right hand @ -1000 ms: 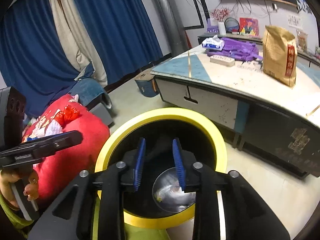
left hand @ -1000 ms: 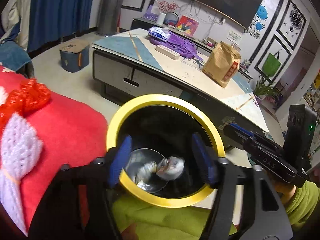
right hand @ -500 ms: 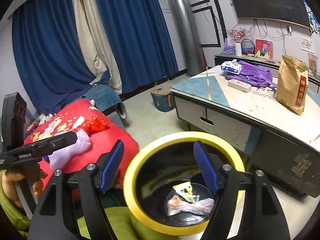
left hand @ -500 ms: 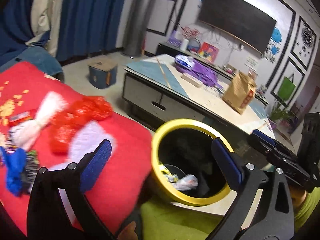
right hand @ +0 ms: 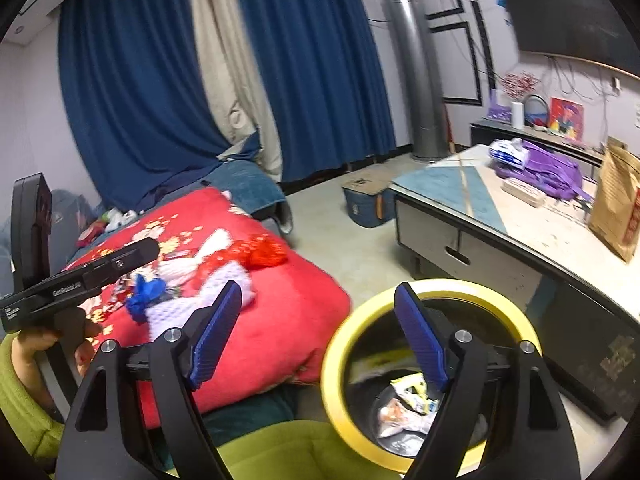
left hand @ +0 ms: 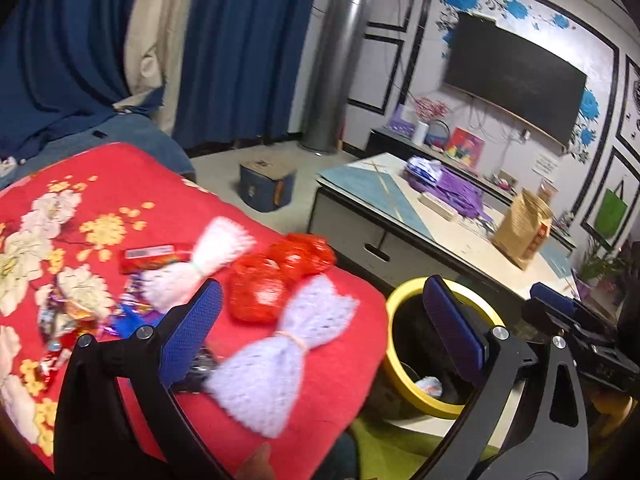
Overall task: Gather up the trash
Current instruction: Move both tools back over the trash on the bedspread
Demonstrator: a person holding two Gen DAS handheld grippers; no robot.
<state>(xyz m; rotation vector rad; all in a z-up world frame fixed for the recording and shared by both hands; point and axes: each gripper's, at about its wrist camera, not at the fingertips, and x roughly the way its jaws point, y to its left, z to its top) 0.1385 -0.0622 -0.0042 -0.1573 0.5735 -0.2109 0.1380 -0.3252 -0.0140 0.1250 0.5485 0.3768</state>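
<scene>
A black bin with a yellow rim (left hand: 404, 292) (right hand: 472, 287) stands on the floor by a red flowered cushion (left hand: 132, 176) (right hand: 288, 304). Crumpled wrappers (right hand: 408, 408) lie in its bottom. On the cushion lie a red foil wrapper (left hand: 276, 276), a lilac net bundle (left hand: 272, 364), a white net bundle (left hand: 200, 256), a red packet (left hand: 148, 256) and small candy wrappers (left hand: 60, 312). My left gripper (left hand: 320, 328) is open and empty above the cushion's right edge. My right gripper (right hand: 320, 336) is open and empty between cushion and bin.
A low coffee table (right hand: 460, 184) stands beyond the bin with a brown paper bag (right hand: 616, 200) and a purple bag (right hand: 548, 172) on it. A small blue box (left hand: 266, 190) sits on the floor. Blue curtains (right hand: 136, 80) hang behind.
Both grippers have opened wide and drawn back up and left from inside the bin toward the cushion. The wrappers stay in the bin.
</scene>
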